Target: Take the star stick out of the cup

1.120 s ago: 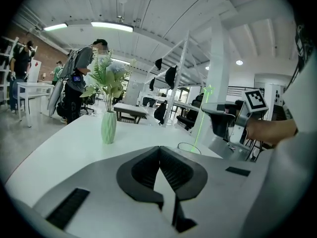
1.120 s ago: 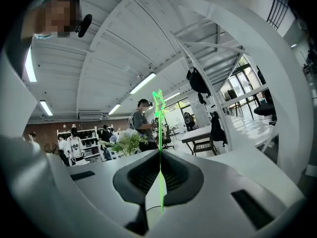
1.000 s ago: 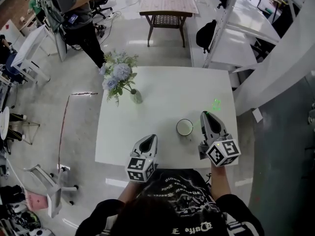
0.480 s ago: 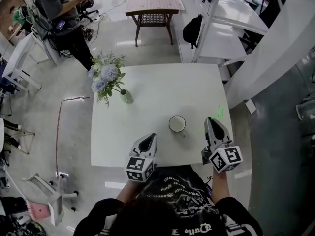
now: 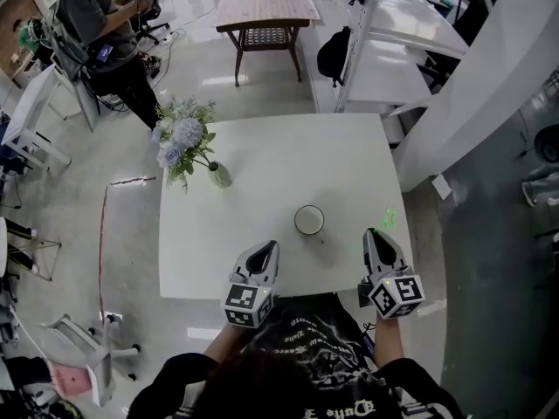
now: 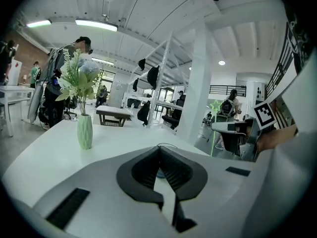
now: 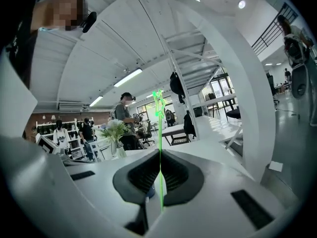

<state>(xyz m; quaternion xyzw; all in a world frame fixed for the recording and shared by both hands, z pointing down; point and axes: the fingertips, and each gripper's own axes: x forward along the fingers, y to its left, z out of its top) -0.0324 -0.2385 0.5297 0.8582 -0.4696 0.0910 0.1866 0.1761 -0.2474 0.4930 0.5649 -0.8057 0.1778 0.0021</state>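
The white cup (image 5: 308, 220) stands on the white table (image 5: 262, 164), near its front edge and right of centre. My right gripper (image 5: 374, 233) is to the right of the cup, shut on the thin green star stick (image 5: 388, 217). The stick is out of the cup, and its star points away from me over the table's right edge. In the right gripper view the stick (image 7: 159, 133) runs straight up between the closed jaws of that gripper (image 7: 160, 153). My left gripper (image 5: 265, 250) rests shut and holds nothing, left of the cup. In its own view this gripper (image 6: 159, 150) hides most of the cup.
A pale green vase of flowers (image 5: 218, 175) stands at the table's far left. Beyond the table are a wooden side table (image 5: 262, 11), a standing person (image 5: 96, 33) and a white slanted beam (image 5: 454, 85) on the right. A white chair (image 5: 87, 347) lies at floor level, left.
My right gripper has drawn back to the right and toward me, carrying the star stick farther from the cup. The left gripper has stayed where it was.
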